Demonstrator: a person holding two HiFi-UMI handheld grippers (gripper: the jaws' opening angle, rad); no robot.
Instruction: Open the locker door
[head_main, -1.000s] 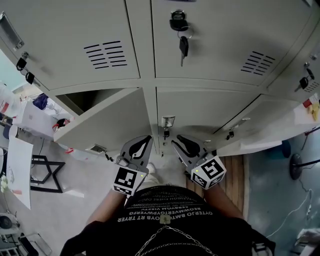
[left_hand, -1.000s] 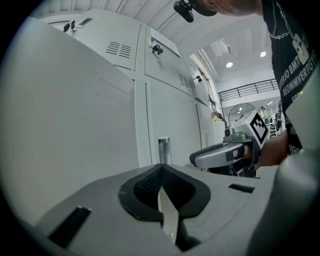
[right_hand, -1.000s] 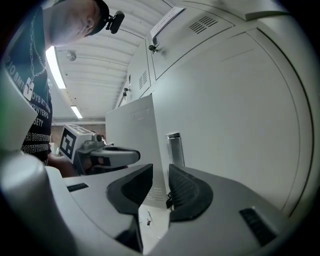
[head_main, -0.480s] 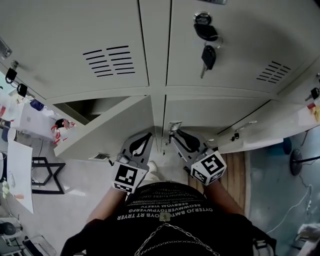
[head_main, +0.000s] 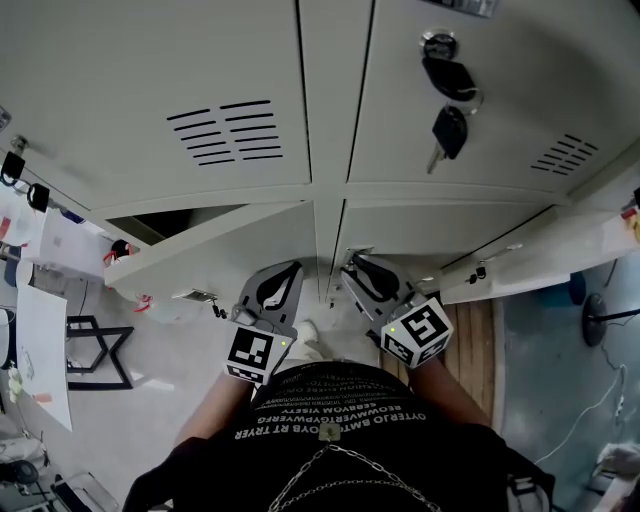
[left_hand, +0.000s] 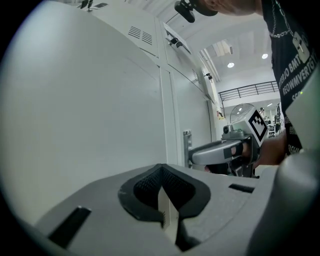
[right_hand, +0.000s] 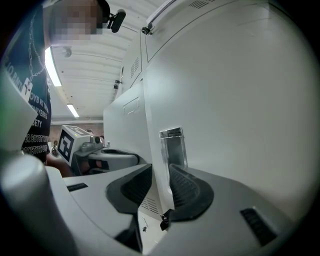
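Figure: Workshop surroundings, floor and ceiling.
A pale grey floor (head_main: 170, 350) lies at left, carrying a black metal frame (head_main: 95, 350) beside a white sheet (head_main: 40, 345). At right a strip of wooden flooring (head_main: 478, 340) borders a blue-grey floor (head_main: 560, 380) crossed by a white cable (head_main: 585, 420). Overhead are strip lights (right_hand: 50, 67), round ceiling lamps (left_hand: 230, 65) and a mezzanine railing (left_hand: 247, 91).

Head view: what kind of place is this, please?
Probably a locker area in a workshop or lab hall: a bank of grey metal lockers with vents, keys hanging in a lock, and, in the gripper views, a high ceiling with strip lights.
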